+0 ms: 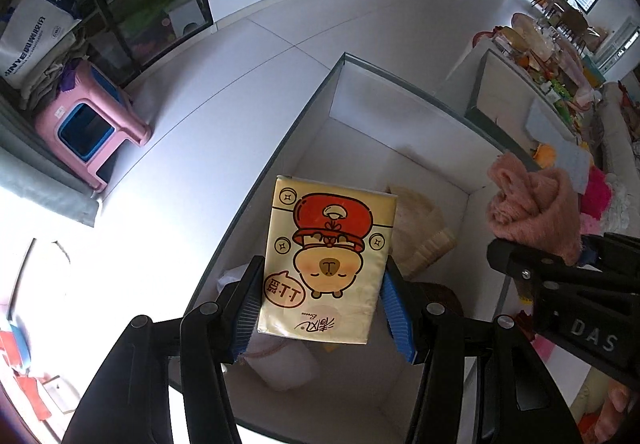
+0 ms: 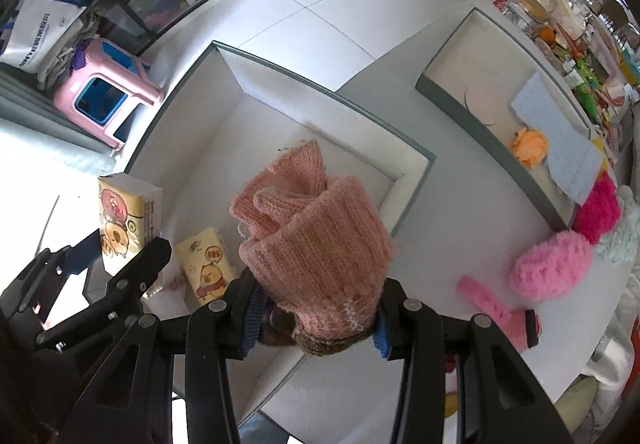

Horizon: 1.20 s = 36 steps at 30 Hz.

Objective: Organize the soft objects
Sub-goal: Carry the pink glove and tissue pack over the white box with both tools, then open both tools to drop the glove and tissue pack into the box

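Both grippers clamp soft goods above one grey-rimmed box (image 1: 280, 147).

Right gripper (image 2: 316, 318): blue pads pinch a pink knitted hat (image 2: 316, 228), bunched, brown-cuffed, rising ahead of the fingertips over the box. Left gripper (image 1: 320, 308): fingers spread to pack width, gripping one yellow tissue pack (image 1: 326, 260) printed with a red-capped cartoon. Below the fingers, a second tissue pack (image 2: 206, 264) lies inside the box.

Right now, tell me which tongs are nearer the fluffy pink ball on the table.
Right. The right tongs, shut on the pink knit hat, sit just left of the fluffy pink ball; the left tongs hold a tissue pack farther left.
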{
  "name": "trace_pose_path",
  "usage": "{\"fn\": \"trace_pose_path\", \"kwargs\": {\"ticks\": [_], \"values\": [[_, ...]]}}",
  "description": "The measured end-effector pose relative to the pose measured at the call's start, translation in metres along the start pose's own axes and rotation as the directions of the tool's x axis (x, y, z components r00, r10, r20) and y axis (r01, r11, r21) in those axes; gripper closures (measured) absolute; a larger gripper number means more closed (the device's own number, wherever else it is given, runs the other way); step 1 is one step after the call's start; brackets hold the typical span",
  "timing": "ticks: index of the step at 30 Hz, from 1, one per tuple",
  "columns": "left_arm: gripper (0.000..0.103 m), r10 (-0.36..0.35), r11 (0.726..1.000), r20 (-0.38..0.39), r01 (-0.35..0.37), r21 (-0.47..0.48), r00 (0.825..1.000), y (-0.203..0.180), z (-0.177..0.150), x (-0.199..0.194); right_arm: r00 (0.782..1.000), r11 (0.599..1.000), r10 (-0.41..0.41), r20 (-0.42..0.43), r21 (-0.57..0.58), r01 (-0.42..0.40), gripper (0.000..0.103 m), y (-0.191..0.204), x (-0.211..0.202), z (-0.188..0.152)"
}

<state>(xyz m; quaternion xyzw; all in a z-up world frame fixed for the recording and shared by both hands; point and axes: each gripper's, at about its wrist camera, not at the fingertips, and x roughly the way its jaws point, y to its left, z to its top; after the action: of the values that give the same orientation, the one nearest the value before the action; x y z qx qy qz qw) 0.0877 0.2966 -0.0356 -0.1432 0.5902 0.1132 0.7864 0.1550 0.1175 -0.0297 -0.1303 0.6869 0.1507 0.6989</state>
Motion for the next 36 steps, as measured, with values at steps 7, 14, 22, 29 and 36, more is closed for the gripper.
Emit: {"fn": "trace_pose_path", "kwargs": {"ticks": [7, 14, 22, 29, 36], "values": [[0.046, -0.005, 1.000, -0.023, 0.005, -0.013, 1.000, 0.002, 0.004, 0.012, 1.000, 1.000, 0.003, -0.020, 0.003, -0.003, 0.055, -0.002, 0.015, 0.010], [0.046, 0.002, 1.000, -0.038, -0.002, -0.009, 0.999, 0.001, 0.006, 0.025, 0.999, 1.000, -0.011, -0.046, -0.018, 0.010, 0.055, 0.000, 0.031, 0.018], [0.046, 0.003, 1.000, -0.075, -0.002, 0.023, 0.997, -0.005, 0.000, 0.041, 0.994, 0.999, -0.038, -0.101, -0.032, 0.034, 0.055, -0.002, 0.050, 0.014], [0.046, -0.003, 0.997, -0.085, 0.010, 0.072, 0.996, -0.014, -0.009, 0.042, 0.991, 0.999, -0.040, -0.131, 0.020, 0.043, 0.055, -0.015, 0.048, -0.009], [0.046, -0.002, 0.994, -0.075, 0.010, 0.112, 0.997, -0.025, -0.010, 0.038, 0.995, 0.998, -0.056, -0.087, 0.009, 0.057, 0.054, -0.018, 0.033, -0.006]]}}
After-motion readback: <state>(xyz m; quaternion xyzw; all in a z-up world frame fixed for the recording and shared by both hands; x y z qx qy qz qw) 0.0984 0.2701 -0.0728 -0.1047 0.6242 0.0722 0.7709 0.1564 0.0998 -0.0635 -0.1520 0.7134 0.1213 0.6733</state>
